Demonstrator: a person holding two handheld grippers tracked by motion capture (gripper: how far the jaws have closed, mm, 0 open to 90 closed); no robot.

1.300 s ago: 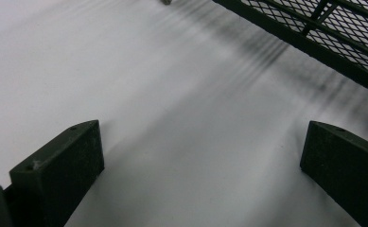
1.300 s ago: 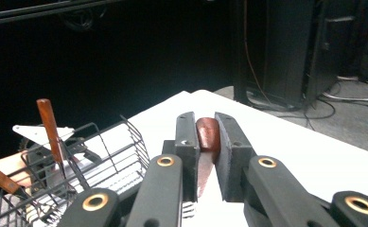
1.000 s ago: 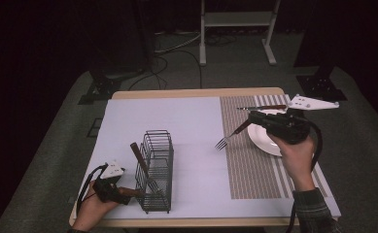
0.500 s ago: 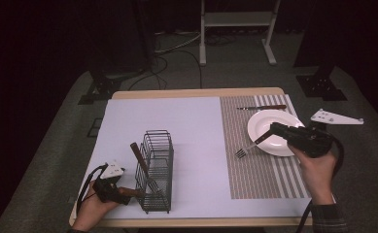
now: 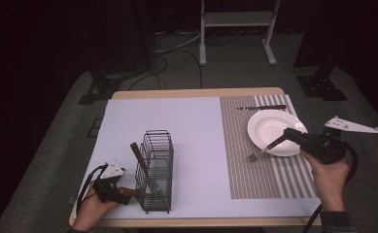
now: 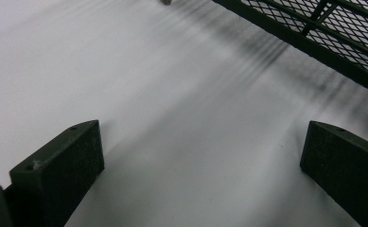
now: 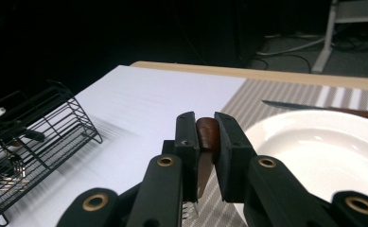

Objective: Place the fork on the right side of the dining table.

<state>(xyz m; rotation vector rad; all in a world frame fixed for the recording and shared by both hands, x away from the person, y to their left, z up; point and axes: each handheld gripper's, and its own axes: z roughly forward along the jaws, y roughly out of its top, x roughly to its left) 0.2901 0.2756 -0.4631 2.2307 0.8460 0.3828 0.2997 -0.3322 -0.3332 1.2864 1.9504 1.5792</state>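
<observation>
On your table, a white plate [image 5: 274, 130] sits on the striped placemat [image 5: 254, 170], with a knife [image 5: 262, 107] lying just beyond it toward the far edge. To your left, a black wire basket [image 5: 156, 170] stands on the pale mat [image 5: 186, 131] (a wooden-handled utensil [image 5: 139, 158] leans inside it). Beyond the table, a white stand [image 5: 235, 29] rises from the grey floor, cables trailing beside it.

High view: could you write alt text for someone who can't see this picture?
Seen from above, a person's right hand holds black tongs clamped on a fork, its prongs low over a striped placemat beside a white plate. A knife lies beyond the plate. At the table's near left, the other tongs rest beside a black wire basket holding a brown-handled utensil.
</observation>
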